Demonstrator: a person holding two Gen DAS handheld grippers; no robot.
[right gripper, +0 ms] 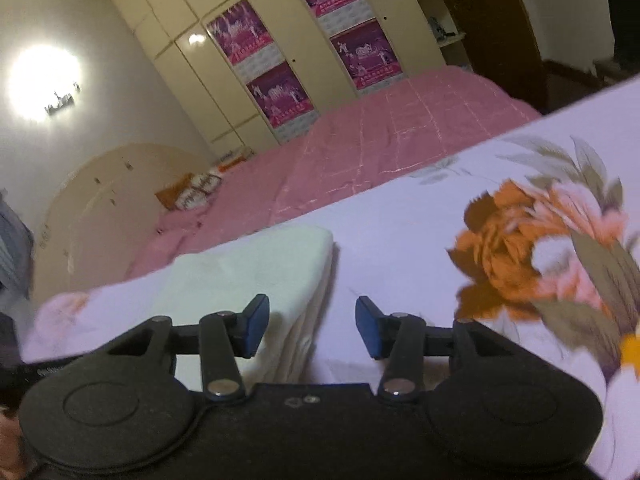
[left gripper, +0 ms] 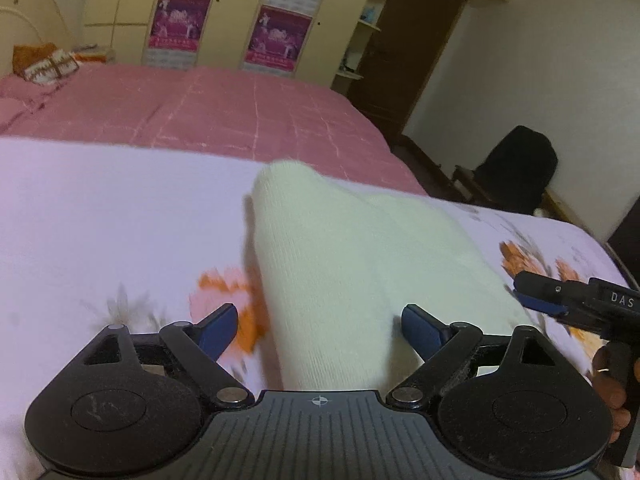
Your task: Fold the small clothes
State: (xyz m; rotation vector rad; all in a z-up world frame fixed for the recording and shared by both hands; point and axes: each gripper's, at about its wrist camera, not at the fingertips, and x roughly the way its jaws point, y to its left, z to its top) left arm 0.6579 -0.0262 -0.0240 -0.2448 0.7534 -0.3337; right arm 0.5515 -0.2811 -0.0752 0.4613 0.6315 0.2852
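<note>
A cream knitted garment [left gripper: 340, 264] lies folded on the white floral sheet [left gripper: 100, 220]. My left gripper [left gripper: 316, 330] is open, its fingers on either side of the garment's near end, which runs between them. In the right wrist view the folded garment [right gripper: 256, 272] lies ahead and to the left, its stacked edges showing. My right gripper [right gripper: 312, 324] is open and empty, with the garment's right edge between the fingers. The right gripper also shows at the right edge of the left wrist view [left gripper: 560, 300], beside the garment.
The floral sheet [right gripper: 440, 240] covers the near surface. A pink bedspread [left gripper: 208, 108] lies beyond it, with cushions [left gripper: 48, 64] at the head. Cream wardrobes with purple posters [left gripper: 276, 36] stand behind. A dark chair [left gripper: 516, 168] stands at the right by the wall.
</note>
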